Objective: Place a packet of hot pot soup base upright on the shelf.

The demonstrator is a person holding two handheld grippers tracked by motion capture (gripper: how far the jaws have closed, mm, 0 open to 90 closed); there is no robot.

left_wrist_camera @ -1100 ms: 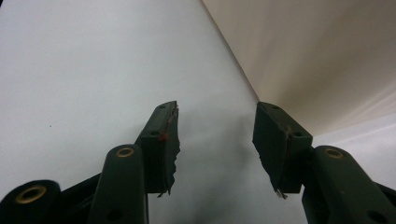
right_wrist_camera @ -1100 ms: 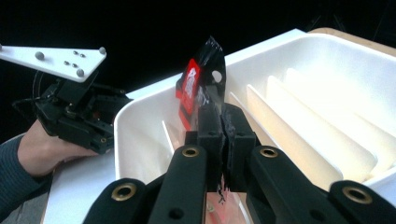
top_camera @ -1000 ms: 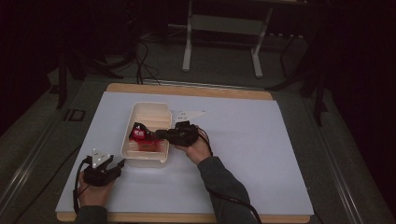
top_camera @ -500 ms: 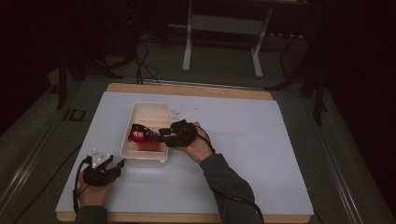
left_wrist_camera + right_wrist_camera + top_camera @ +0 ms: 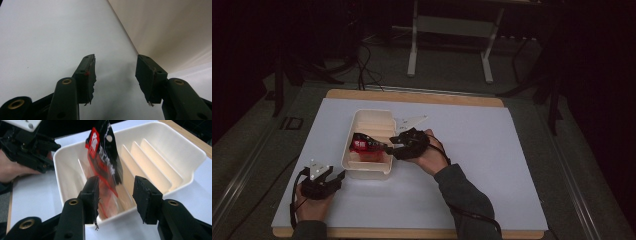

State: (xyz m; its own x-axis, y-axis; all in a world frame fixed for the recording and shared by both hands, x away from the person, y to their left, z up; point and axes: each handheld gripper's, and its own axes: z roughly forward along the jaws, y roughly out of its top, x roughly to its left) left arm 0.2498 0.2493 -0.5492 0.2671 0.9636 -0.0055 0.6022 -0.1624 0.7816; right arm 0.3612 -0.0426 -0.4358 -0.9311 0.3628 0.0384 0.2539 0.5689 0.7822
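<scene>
Now your right hand-held gripper (image 5: 116,195) is hovering at the 3 o'clock rim of the cream ribbed tray (image 5: 357,125), its jaws having just been opening; the red-and-black packet (image 5: 105,155) is standing tilted inside the tray, gripped by neither jaw. Your left hand-held gripper (image 5: 116,72) is resting apart, empty, on the worktop (image 5: 512,150) at the tray's 7 o'clock.

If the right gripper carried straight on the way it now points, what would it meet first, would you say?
Most likely the red-and-black packet standing in the white divided tray: it rises just ahead of the right gripper, whose jaws have just opened.
</scene>
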